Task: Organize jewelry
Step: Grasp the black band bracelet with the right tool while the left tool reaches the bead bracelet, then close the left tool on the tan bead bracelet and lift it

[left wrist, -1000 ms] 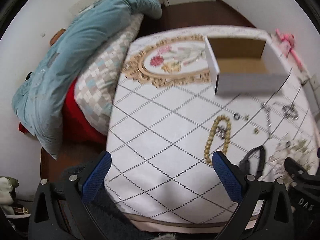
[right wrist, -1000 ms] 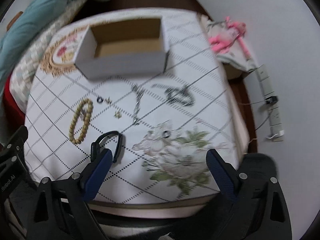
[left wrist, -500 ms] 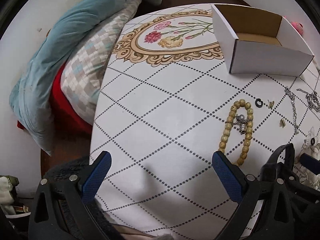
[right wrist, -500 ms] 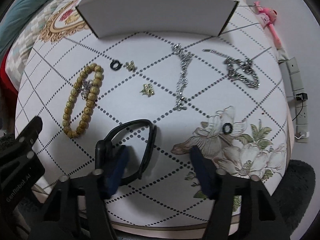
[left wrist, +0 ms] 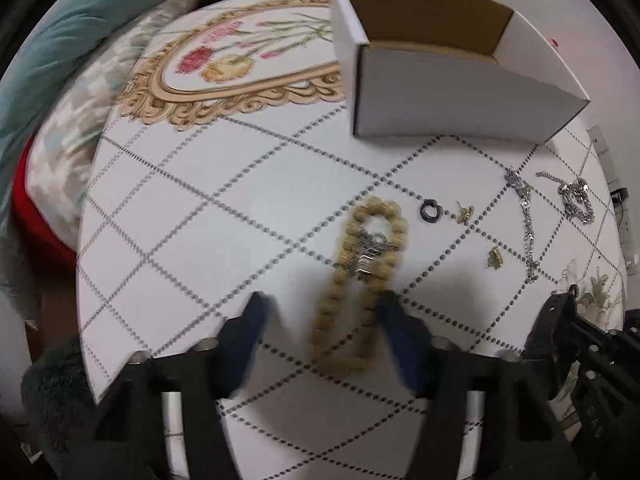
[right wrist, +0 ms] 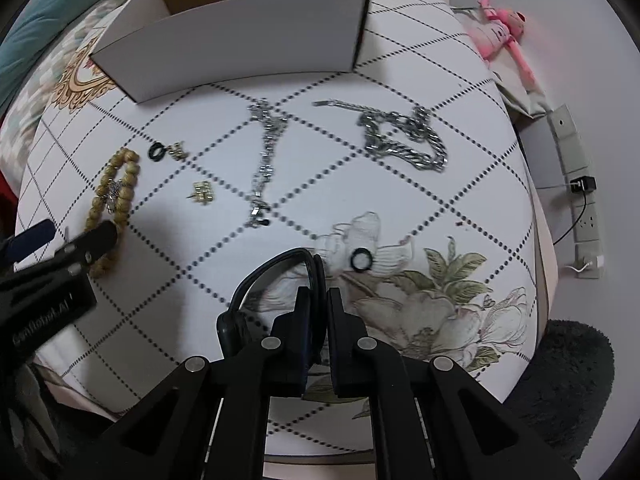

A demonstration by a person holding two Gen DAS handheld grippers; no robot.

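Right gripper fingers have just closed and are clamped on the black band at the near edge of the table. Left gripper fingers, half apart, have just been narrowing around the lower end of the bead bracelet; motion blur hides any contact. Bracelet lies flat, left of centre, charm inside its loop. White box sits open at the far side and looks empty. Step: double pickup. Next: finish the left grip, lift both clear, carry to the box.
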